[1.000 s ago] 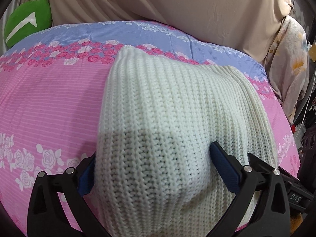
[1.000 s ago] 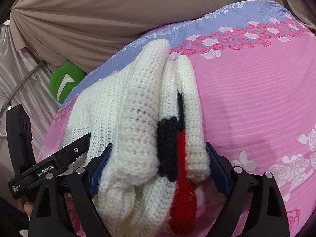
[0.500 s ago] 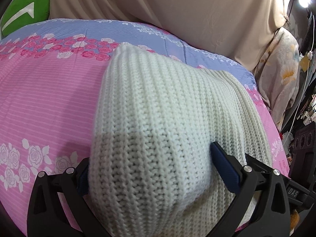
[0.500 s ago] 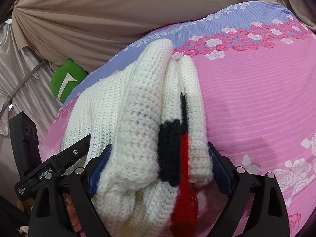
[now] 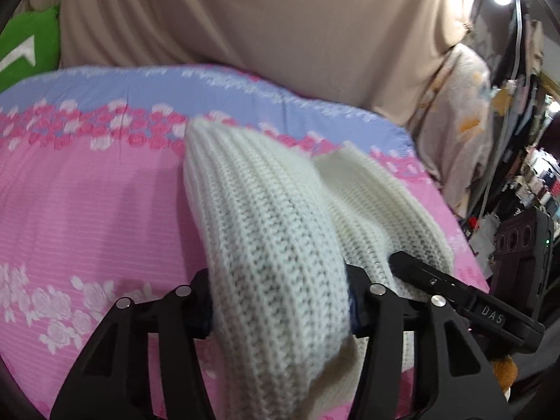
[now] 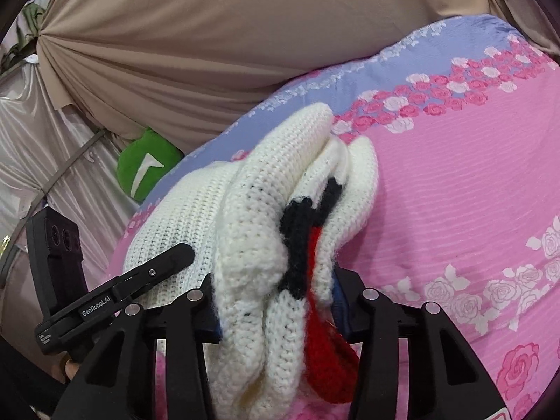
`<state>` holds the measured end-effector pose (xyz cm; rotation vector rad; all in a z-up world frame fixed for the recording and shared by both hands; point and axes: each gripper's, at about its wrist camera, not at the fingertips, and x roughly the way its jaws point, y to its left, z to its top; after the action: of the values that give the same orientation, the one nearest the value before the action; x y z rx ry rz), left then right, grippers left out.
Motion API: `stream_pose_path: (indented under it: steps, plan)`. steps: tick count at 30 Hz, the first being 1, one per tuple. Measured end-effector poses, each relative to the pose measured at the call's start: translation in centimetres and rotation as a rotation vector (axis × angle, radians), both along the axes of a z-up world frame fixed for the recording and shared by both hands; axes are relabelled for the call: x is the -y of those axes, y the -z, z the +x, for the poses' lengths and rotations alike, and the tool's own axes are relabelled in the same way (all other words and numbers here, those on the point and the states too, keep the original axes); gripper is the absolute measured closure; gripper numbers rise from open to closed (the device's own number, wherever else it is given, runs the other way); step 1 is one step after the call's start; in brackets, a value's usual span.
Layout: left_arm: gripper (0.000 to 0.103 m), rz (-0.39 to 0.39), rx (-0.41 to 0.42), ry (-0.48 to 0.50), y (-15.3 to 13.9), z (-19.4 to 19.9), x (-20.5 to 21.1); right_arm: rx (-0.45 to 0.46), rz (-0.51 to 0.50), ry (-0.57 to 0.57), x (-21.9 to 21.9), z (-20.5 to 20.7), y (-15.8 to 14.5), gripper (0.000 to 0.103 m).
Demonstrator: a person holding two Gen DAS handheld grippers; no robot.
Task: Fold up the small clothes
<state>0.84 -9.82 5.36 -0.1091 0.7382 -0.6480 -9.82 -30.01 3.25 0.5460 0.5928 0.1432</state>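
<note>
A cream knitted sweater (image 5: 266, 217) lies on the pink floral bedsheet (image 5: 87, 217). My left gripper (image 5: 280, 301) is shut on one bunched end of it, the knit squeezed between the jaws. My right gripper (image 6: 276, 301) is shut on the other bunched end (image 6: 252, 210), where a black and red knitted patch (image 6: 308, 231) shows between the folds. Each gripper appears in the other's view, the right one (image 5: 465, 301) in the left wrist view and the left one (image 6: 115, 290) in the right wrist view, close beside each other.
A beige curtain (image 5: 280, 28) hangs behind the bed. A green cushion (image 6: 147, 168) sits at the bed's far corner. A floral cloth (image 5: 458, 122) and cluttered shelves (image 5: 532, 182) stand past the bed's right edge.
Both grippers have closed from wide open onto the bunched sweater ends. The sweater is gathered narrower and lifted a little.
</note>
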Motion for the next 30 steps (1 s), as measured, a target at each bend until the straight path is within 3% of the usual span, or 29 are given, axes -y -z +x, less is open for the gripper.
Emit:
stream_pose_path:
  steps: [6,10,13,16,18,20,21,24,26,28,30]
  plan:
    - [0.054,-0.037,0.215,0.069,-7.2,-3.5,-2.2,0.187,-0.07,-0.021,-3.5,-2.9,-6.8,0.058]
    - [0.053,-0.074,0.386,0.083,-12.9,-4.9,-5.0,0.374,-0.124,-0.054,-5.9,-3.8,-12.7,0.058]
    - [0.053,-0.103,0.511,0.067,-16.8,-4.7,-7.3,0.507,-0.129,-0.088,-7.4,-2.7,-16.4,0.058]
    - [0.047,-0.098,0.567,0.028,-18.4,-2.5,-9.1,0.531,-0.101,-0.12,-8.3,0.9,-18.0,0.056]
    - [0.04,-0.062,0.531,-0.017,-17.6,1.2,-9.9,0.482,-0.089,-0.124,-8.5,4.7,-16.9,0.05]
    - [0.031,-0.023,0.408,-0.057,-14.7,6.1,-10.5,0.34,-0.052,-0.12,-8.1,10.3,-12.9,0.04]
    - [0.023,-0.003,0.314,-0.075,-12.1,9.1,-10.9,0.232,-0.034,-0.112,-7.7,13.1,-9.8,0.04]
    - [0.023,0.072,0.065,-0.194,-3.7,15.0,-13.4,-0.018,-0.024,-0.026,-6.4,16.6,-1.7,0.044]
    - [0.023,0.01,-0.028,-0.198,-0.7,16.1,-15.9,-0.056,0.034,-0.019,-5.6,16.3,1.1,0.044]
    - [0.022,-0.062,-0.069,-0.214,0.3,16.6,-18.1,-0.045,0.033,-0.011,-5.2,16.4,1.0,0.044]
    - [0.016,-0.094,-0.066,-0.219,-0.1,17.2,-18.7,-0.026,0.041,-0.036,-5.3,17.5,-0.3,0.036]
